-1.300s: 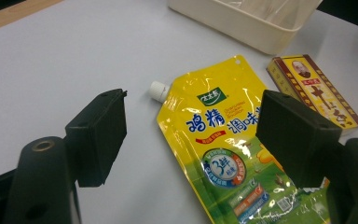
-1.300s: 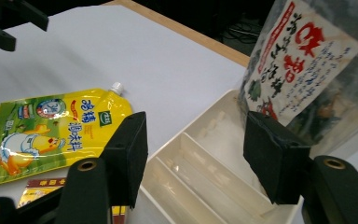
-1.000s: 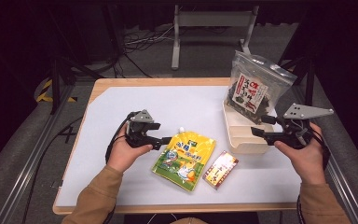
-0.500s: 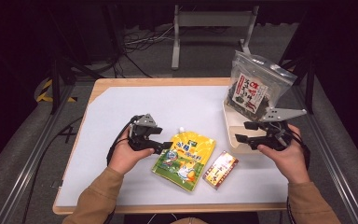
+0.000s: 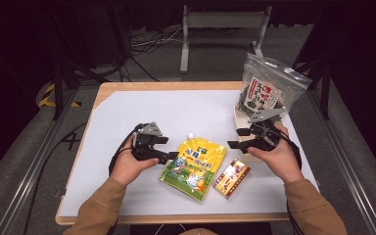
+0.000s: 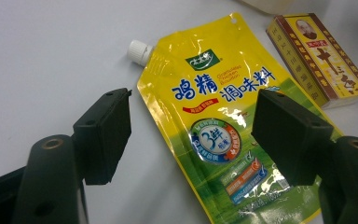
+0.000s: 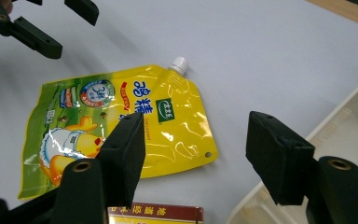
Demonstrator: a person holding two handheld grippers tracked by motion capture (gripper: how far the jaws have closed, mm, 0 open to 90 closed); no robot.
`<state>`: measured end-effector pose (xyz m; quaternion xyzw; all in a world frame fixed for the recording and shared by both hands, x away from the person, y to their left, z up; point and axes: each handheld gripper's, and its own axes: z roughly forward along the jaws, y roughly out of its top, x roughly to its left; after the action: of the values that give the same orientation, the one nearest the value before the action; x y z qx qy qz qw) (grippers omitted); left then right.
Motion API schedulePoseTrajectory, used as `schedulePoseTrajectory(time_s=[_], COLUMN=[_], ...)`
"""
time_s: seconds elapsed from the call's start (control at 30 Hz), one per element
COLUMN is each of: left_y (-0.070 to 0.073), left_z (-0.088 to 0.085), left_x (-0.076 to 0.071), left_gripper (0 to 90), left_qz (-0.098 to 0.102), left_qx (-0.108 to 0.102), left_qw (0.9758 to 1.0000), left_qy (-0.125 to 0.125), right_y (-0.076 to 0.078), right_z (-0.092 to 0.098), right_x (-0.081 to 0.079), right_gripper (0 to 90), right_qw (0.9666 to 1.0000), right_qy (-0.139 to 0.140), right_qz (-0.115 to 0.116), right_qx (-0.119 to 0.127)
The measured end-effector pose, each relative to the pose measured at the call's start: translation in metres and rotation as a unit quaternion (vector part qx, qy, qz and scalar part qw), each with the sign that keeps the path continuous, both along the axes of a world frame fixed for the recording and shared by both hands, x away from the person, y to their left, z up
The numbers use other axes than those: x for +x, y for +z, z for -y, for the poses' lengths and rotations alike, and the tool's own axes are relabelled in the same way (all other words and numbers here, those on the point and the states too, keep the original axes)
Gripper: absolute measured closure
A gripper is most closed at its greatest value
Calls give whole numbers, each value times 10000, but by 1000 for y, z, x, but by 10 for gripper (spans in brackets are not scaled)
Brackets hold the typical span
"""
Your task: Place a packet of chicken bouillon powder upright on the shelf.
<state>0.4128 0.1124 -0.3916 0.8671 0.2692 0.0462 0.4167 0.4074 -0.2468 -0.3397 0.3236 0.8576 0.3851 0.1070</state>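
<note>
Right claw has swung off the tray toward the yellow pouch, jaws apart, empty. Left claw hovers open at the pouch's edge, likely lining up a grab.

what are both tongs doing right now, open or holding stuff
Left tongs: open, empty, over the yellow pouch.
Right tongs: open, empty.

Tan sleeves, blk jaws, blk cables
</note>
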Motion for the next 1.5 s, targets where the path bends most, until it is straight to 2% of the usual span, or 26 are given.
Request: schedulePoseTrajectory(time_s=[0.1, 0.27, 0.37, 0.4, 0.43, 0.53, 0.8, 0.83, 0.9, 0.97, 1.0, 1.13, 1.17, 1.3, 1.5], left_y=[-1, -5, -5, -5, -5, -5, -5, -5, -5, -5, -5, -6, -6, -6, -6], left_z=[-1, -1, -1, -1, -1, -2, -5, -5, -6, -6, -6, -7, -7, -6, -6], left_x=[-1, -3, -3, -4, -4, -4, -4, -4, -4, -3, -3, -3, -3, -3, -3], left_gripper=[285, 288, 289, 288, 289, 289, 289, 289, 289, 289, 289, 289, 289, 289, 289], left_qz=[-18, -52, -67, -59, -59, -61, -62, -74, -67, -66, -64, -57, -57, -73, -61], left_qx=[-3, 53, 58, 56, 56, 53, 38, 34, 33, 35, 31, 19, 19, 27, 48], left_qw=[10000, 10000, 10000, 10000, 10000, 10000, 10000, 10000, 10000, 10000, 10000, 10000, 10000, 10000, 10000], left_qy=[10, -13, -16, -15, -15, -4, 34, 37, 37, 38, 34, 43, 43, 24, 13], right_y=[-3, -8, -11, -14, -14, -19, -28, -30, -32, -36, -36, -43, -43, -49, -54], right_z=[-7, -18, -23, -26, -26, -31, -41, -44, -45, -48, -48, -53, -53, -56, -56], right_x=[7, 19, 24, 27, 27, 32, 39, 41, 41, 44, 44, 48, 48, 51, 55], right_gripper=[398, 468, 468, 472, 472, 488, 490, 489, 485, 483, 483, 491, 491, 491, 463], right_qw=[9999, 9986, 9977, 9964, 9964, 9942, 9907, 9893, 9886, 9862, 9862, 9824, 9824, 9789, 9771], right_qy=[13, 2, 13, -4, -4, -108, -355, -456, -478, -537, -537, -548, -548, -654, -728], right_qz=[-113, -467, -593, -730, -730, -926, -1143, -1213, -1246, -1337, -1337, -1533, -1533, -1724, -1757], right_qx=[-110, -260, -324, -421, -421, -538, -643, -670, -693, -821, -821, -914, -914, -877, -955])
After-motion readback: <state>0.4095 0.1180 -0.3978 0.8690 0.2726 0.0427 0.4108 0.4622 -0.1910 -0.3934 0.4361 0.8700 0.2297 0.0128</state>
